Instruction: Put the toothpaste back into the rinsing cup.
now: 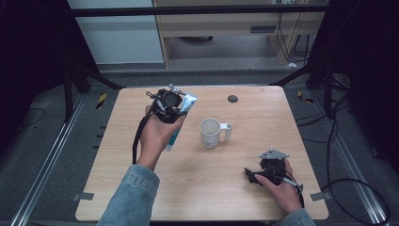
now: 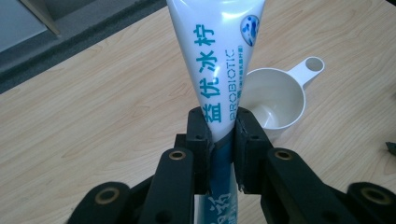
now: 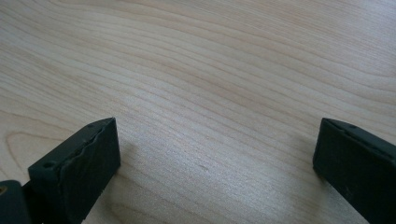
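A: What is the left gripper doing with the toothpaste tube?

B: Its jaws are clamping the tube across the middle. In the high view the left gripper is carrying the tube above the far-left part of the table, with the white mug standing just to the right of it.

A: So the step looks like bringing the tube to the mug?

B: That is the likely reading. To do it well, the person is going to need a firm pinch, since a soft tube can slide or fold. In the left gripper view the mug is sitting just beyond the jaws with its handle pointing to the far right, so the tube's end should be lined up over the open mouth before any lowering.

A: And the right gripper?

B: It is resting on the near-right of the table with its jaws spread wide and nothing between them, bare wood lying under them.

A: What about the surroundings?

B: The table is light wood grain with a small dark disc at the far edge. Beyond it, grey flooring, a pale cabinet and trailing cables are showing.
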The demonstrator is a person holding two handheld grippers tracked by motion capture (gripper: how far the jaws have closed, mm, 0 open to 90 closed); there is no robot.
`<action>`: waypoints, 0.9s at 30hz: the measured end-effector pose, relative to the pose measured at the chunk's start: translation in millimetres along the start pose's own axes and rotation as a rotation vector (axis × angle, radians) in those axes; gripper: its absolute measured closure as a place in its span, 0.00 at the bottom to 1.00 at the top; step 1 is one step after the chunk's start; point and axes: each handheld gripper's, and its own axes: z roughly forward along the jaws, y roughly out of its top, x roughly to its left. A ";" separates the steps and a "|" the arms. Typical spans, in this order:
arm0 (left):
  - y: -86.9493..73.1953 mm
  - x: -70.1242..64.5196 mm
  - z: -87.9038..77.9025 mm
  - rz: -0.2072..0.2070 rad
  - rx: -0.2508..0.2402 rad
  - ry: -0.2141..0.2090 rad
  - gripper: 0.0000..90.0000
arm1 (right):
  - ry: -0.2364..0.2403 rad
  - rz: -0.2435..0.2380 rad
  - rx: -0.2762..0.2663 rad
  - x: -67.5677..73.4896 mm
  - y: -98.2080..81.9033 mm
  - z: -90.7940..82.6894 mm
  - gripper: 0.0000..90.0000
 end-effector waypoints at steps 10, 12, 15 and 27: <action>13.3 -15.2 1.2 0.025 -0.027 -0.027 0.87 | -0.001 0.000 0.001 0.1 0.0 -0.1 0.01; 17.3 -19.7 3.2 0.025 -0.034 -0.029 0.87 | -0.001 0.000 0.002 0.1 0.0 -0.1 0.01; 21.9 -24.5 4.9 0.026 -0.044 -0.033 0.87 | -0.001 0.000 0.001 0.0 0.0 -0.1 0.01; 36.2 -40.0 11.2 0.030 -0.080 -0.042 0.87 | -0.002 -0.005 0.001 -0.2 -0.2 0.0 0.01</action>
